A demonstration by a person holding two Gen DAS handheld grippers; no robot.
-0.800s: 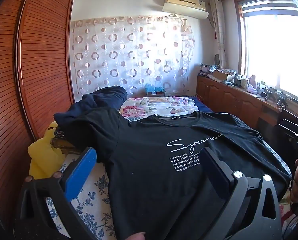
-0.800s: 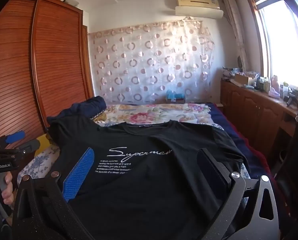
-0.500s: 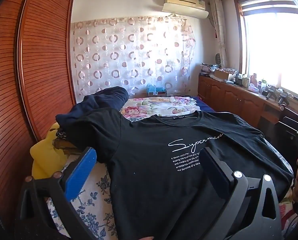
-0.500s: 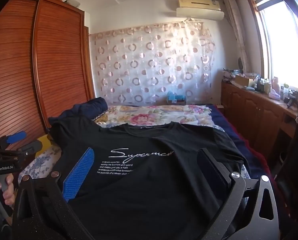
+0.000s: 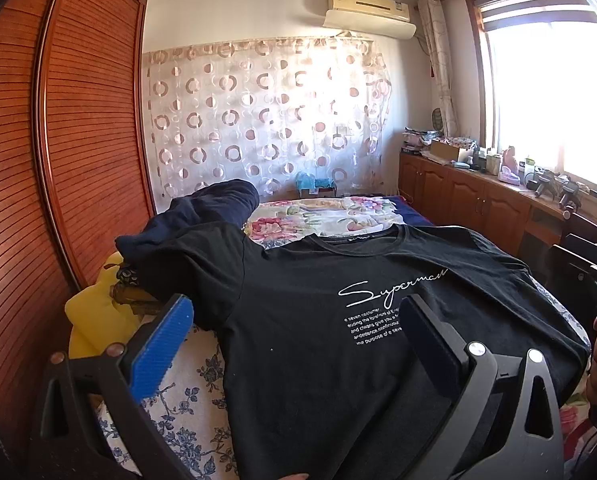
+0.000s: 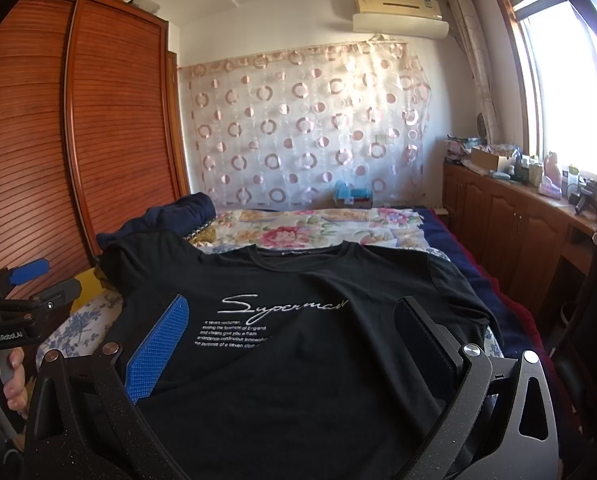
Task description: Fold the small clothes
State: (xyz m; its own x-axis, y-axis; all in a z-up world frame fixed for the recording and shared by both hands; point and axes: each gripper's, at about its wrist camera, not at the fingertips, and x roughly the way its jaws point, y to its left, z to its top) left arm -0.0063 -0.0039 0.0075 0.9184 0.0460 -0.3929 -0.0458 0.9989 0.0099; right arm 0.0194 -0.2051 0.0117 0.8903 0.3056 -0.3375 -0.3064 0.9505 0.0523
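Black T-shirt (image 5: 318, 320) lies flat, print up, on the bed (image 5: 186, 404); left gripper (image 5: 294, 344) and right gripper (image 6: 290, 344) (both spread wide, empty) hover over it. Wardrobe (image 5: 78, 140) left, window (image 5: 554, 96) right.

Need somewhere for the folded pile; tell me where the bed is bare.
Free: the floral cover beyond the black T-shirt's collar, and a blue-flowered strip by its left hem. Crowded: the dark clothes heap near the wardrobe.

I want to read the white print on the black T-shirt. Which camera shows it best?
The right wrist view: the white print on the black T-shirt lies almost unblocked between the fingers. In the left wrist view, a finger cuts off the line ends.
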